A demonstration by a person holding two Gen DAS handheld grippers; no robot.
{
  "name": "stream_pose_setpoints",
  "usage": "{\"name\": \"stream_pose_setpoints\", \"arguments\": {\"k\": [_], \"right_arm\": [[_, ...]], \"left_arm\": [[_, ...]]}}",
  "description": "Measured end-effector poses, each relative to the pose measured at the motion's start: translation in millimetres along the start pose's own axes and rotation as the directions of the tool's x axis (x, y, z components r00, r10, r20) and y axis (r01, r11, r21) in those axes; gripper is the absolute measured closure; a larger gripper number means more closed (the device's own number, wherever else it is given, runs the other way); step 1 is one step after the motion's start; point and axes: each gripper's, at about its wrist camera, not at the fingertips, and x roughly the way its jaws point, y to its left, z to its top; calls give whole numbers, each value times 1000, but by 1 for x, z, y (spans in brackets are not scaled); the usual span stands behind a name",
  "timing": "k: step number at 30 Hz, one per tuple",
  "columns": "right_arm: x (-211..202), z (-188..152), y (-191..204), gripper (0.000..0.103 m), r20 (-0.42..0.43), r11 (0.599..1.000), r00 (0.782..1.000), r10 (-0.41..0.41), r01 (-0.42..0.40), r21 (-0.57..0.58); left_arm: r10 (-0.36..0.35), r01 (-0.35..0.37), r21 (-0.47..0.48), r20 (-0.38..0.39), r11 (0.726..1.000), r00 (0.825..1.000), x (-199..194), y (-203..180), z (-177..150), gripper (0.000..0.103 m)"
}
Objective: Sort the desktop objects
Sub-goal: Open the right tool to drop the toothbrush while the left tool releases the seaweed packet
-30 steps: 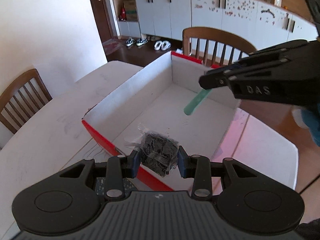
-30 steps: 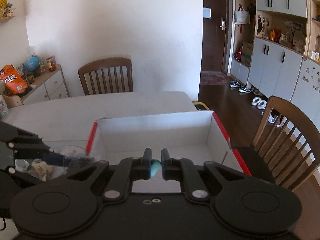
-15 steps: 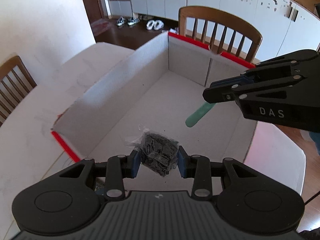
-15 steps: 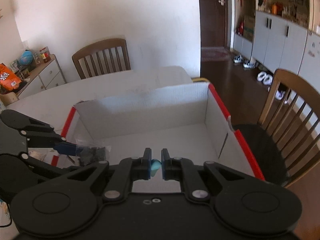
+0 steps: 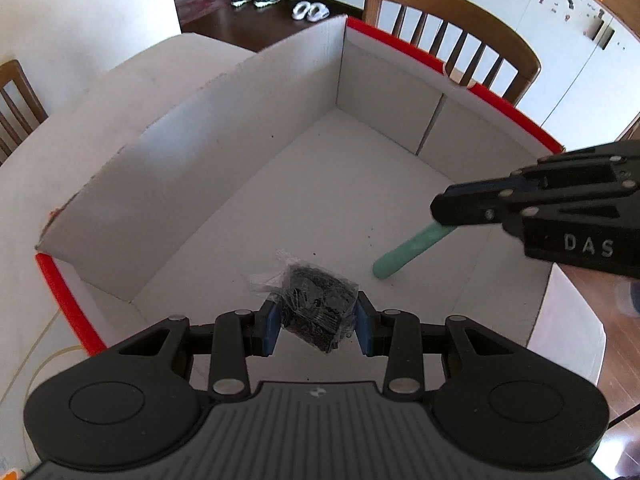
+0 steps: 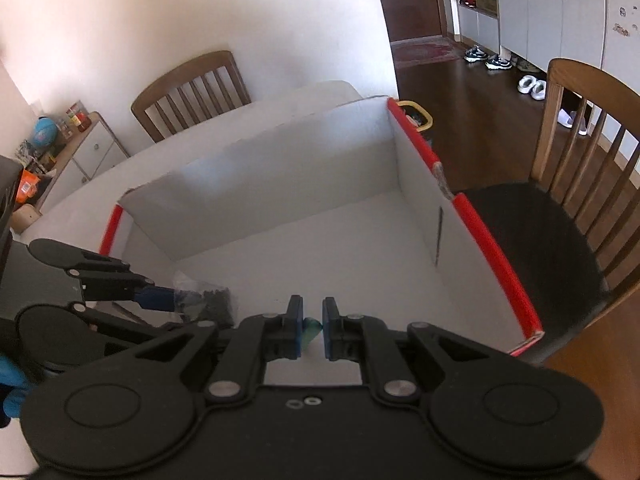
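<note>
A white cardboard box (image 5: 224, 184) with red rims (image 6: 480, 236) lies open on the table, its floor bare. My left gripper (image 5: 316, 322) hangs over the box's near end, shut on a clear bag of small black pieces (image 5: 320, 304). The right gripper (image 5: 444, 212) reaches in from the right, shut on a mint-green stick (image 5: 412, 246) that slants down toward the box floor. In the right wrist view only the stick's green end (image 6: 311, 327) shows between the pads of my right gripper (image 6: 311, 328). The left gripper (image 6: 160, 294) and its bag (image 6: 208, 304) are at the left there.
The box rests on a white table (image 5: 100, 104). Wooden chairs stand beyond its far side (image 5: 452, 24), at its right (image 6: 580, 184) and by the wall (image 6: 192, 88). A low cabinet (image 6: 80, 152) holds clutter at the left. Shoes (image 5: 276, 0) lie on the dark floor.
Both grippers have moved forward and down over the box and tipped downward, each keeping its hold. The bag and the green stick now hang low inside the box walls.
</note>
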Motion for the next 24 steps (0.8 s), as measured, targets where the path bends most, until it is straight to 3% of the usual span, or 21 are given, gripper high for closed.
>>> {"name": "stream_pose_setpoints", "arguments": {"k": [7,9,24], "right_arm": [[9,0,18,90,-14,978,992,-128,123,-166],[11,-1,19,82,-14,970,988,-153,147,-192],[8,-2,18,52,-18,975,993,-116,110,-195]], "left_arm": [[9,-7,48,-49,999,999,11,-6,0,67],[11,-8,51,-59,999,998,13,-6,0,67],[9,-2,57,-127,998,992,27,-7,8,61]]}}
